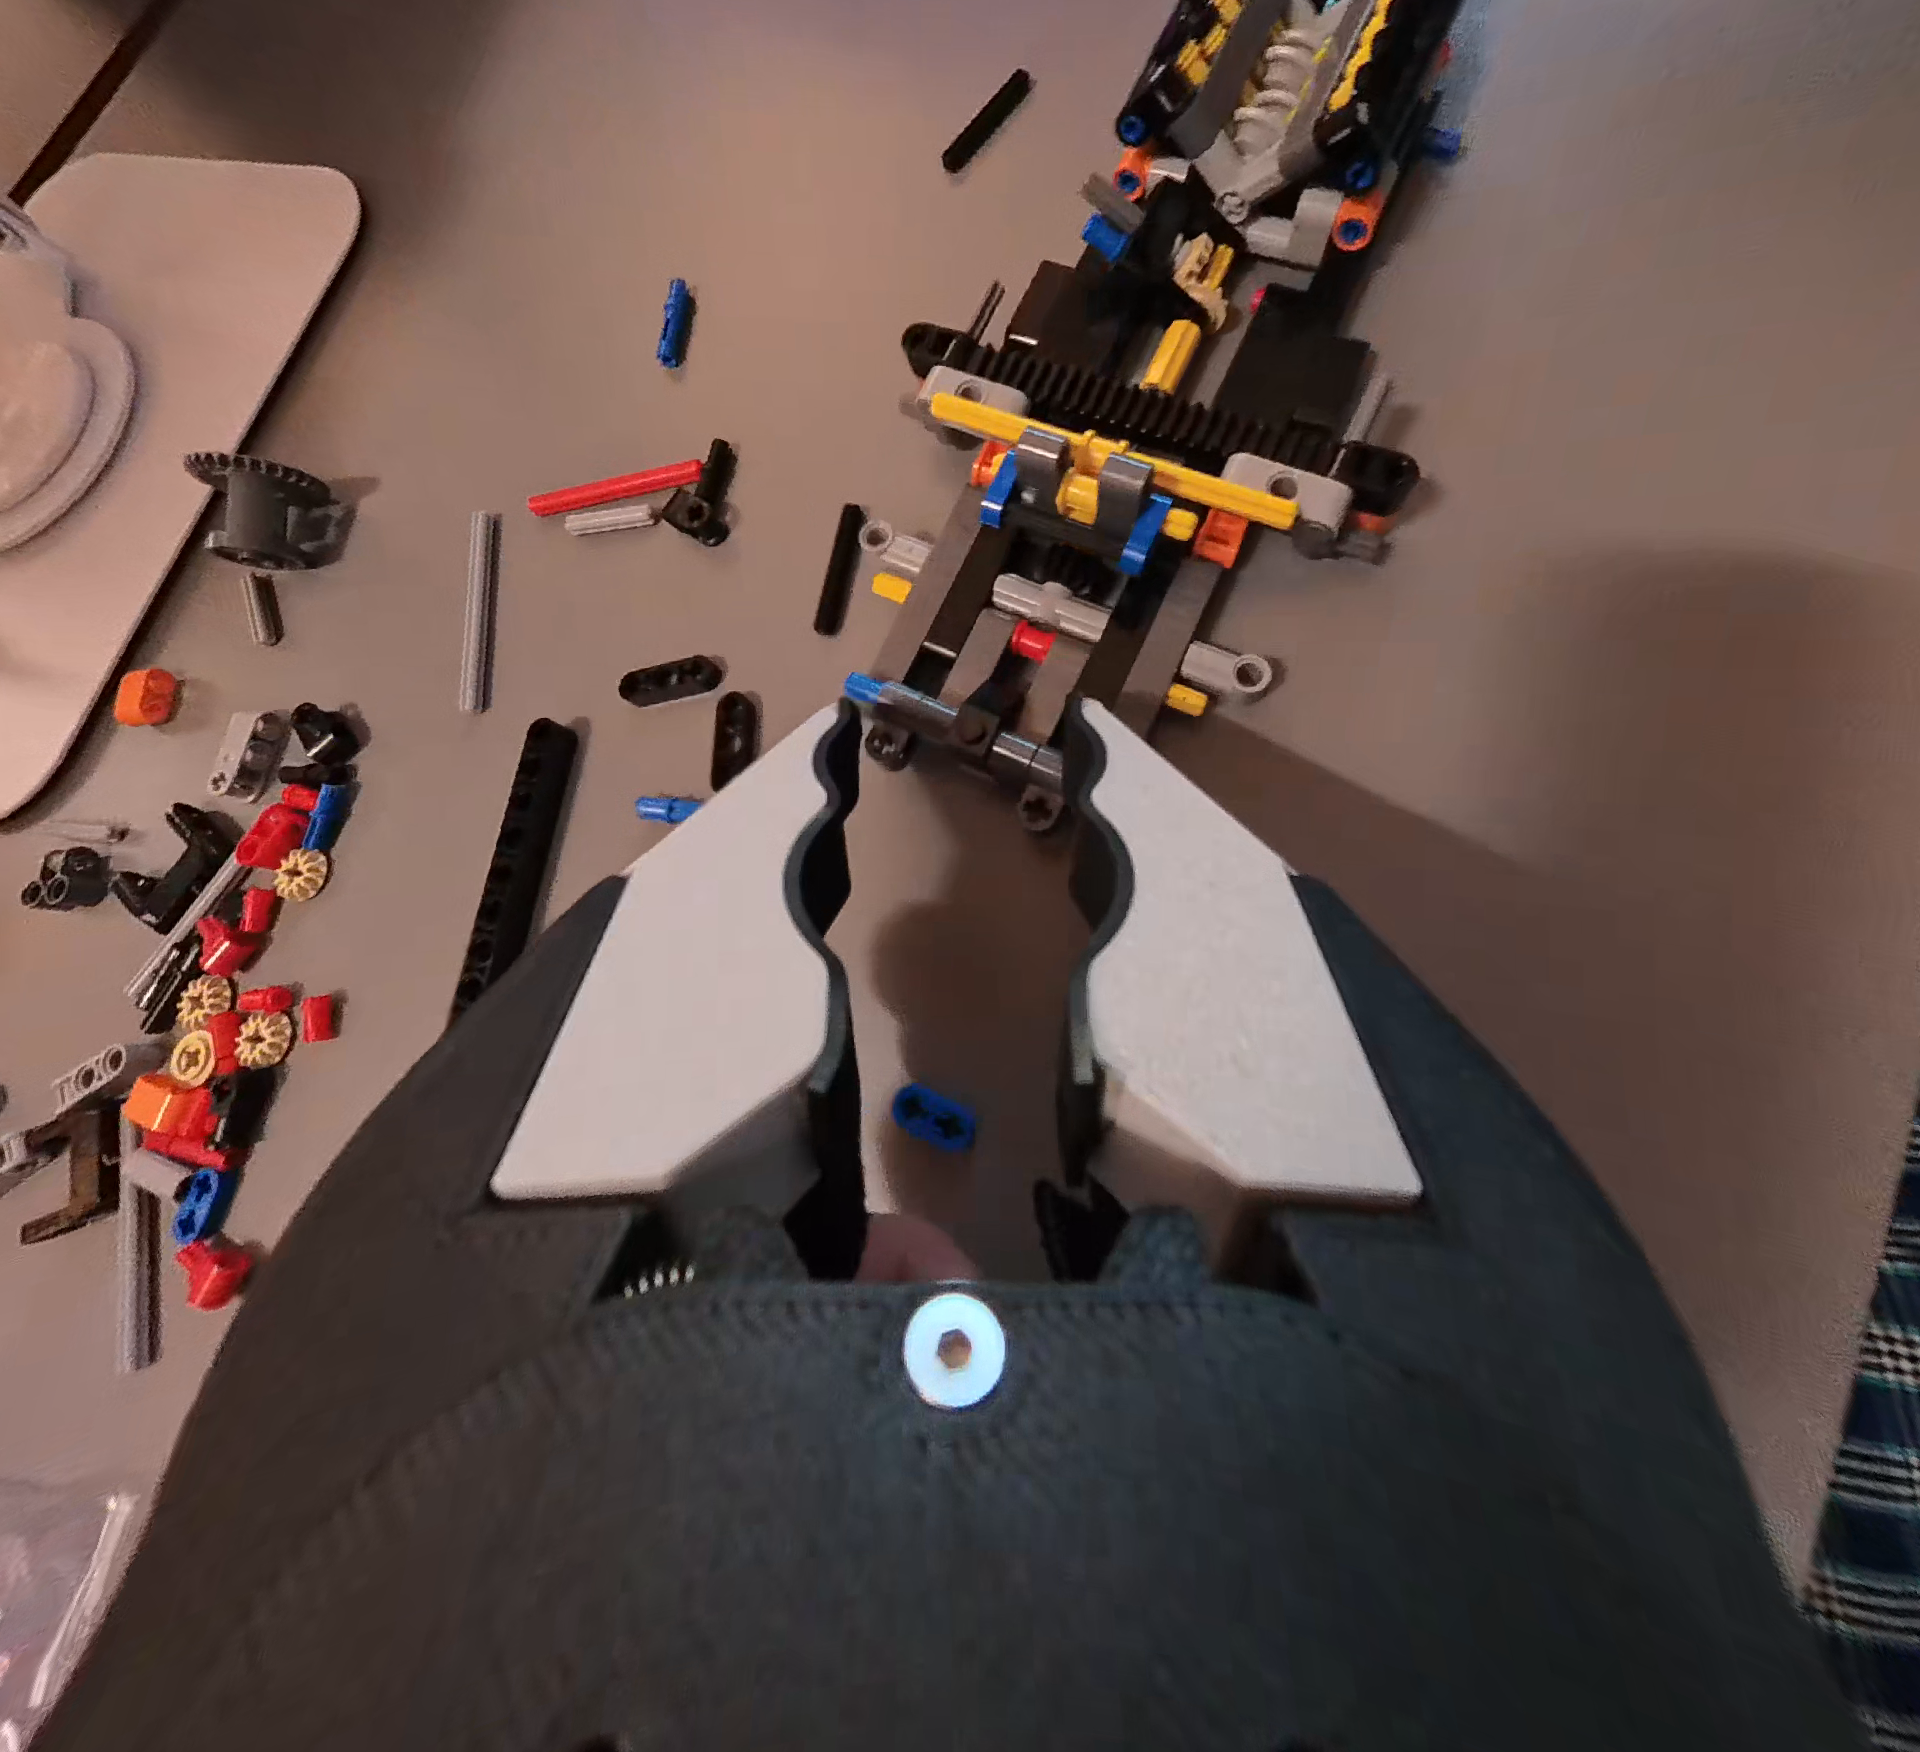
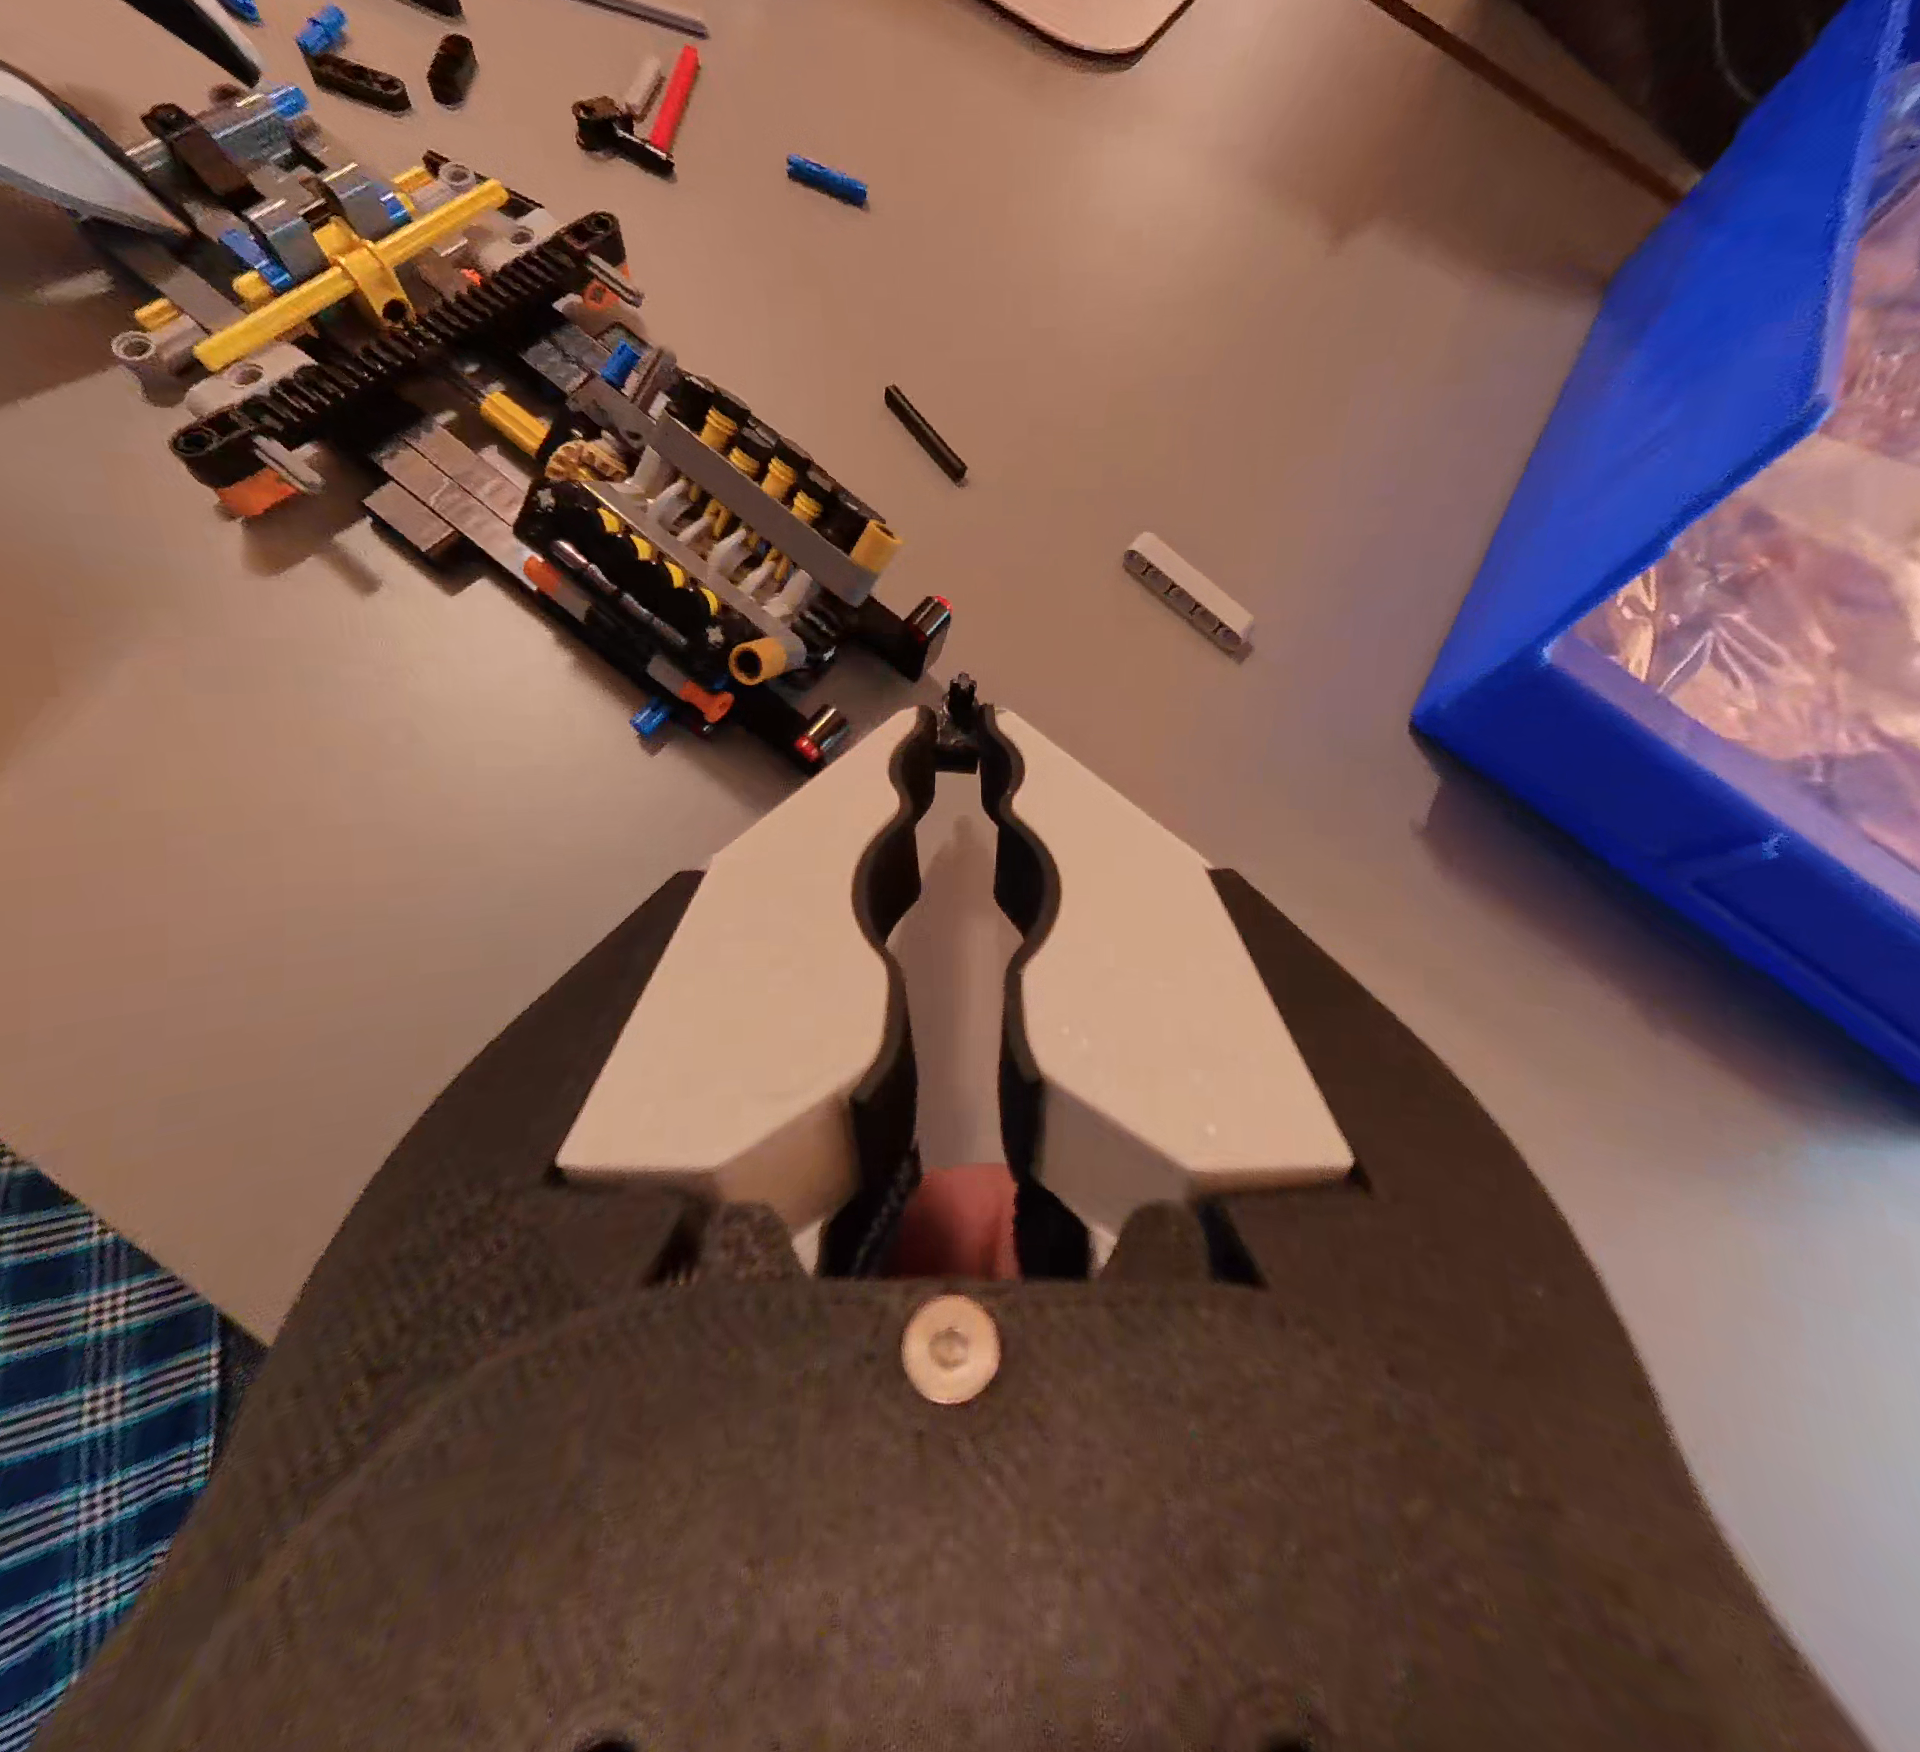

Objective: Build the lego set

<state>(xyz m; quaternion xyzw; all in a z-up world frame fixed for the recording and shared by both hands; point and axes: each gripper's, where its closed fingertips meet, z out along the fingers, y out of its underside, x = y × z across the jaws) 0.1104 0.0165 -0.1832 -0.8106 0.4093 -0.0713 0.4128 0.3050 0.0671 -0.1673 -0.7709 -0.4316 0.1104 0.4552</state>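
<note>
Our left gripper (image 1: 961, 746) is angled down over the grey table (image 1: 1558, 455), with its jaws spread about as wide as the near end of the lego chassis (image 1: 1153, 414). The tips sit on either side of the dark cross-axle there; it looks like they're pinching it, but we can't really tell if there's contact on both sides.

Our right gripper (image 2: 958, 734) hangs just off the engine end of the chassis (image 2: 499, 414), nearly closed on a tiny black pin (image 2: 961, 715) that sticks out past the tips.

The build itself lies flat on the table, a long black frame with a toothed rack across it, a yellow axle on top, blue and orange connectors, and a grey-and-yellow engine block at the far end.

Loose parts (image 1: 229, 975) are piled off to the left, and a blue bin (image 2: 1714, 455) sits to the right.
</note>
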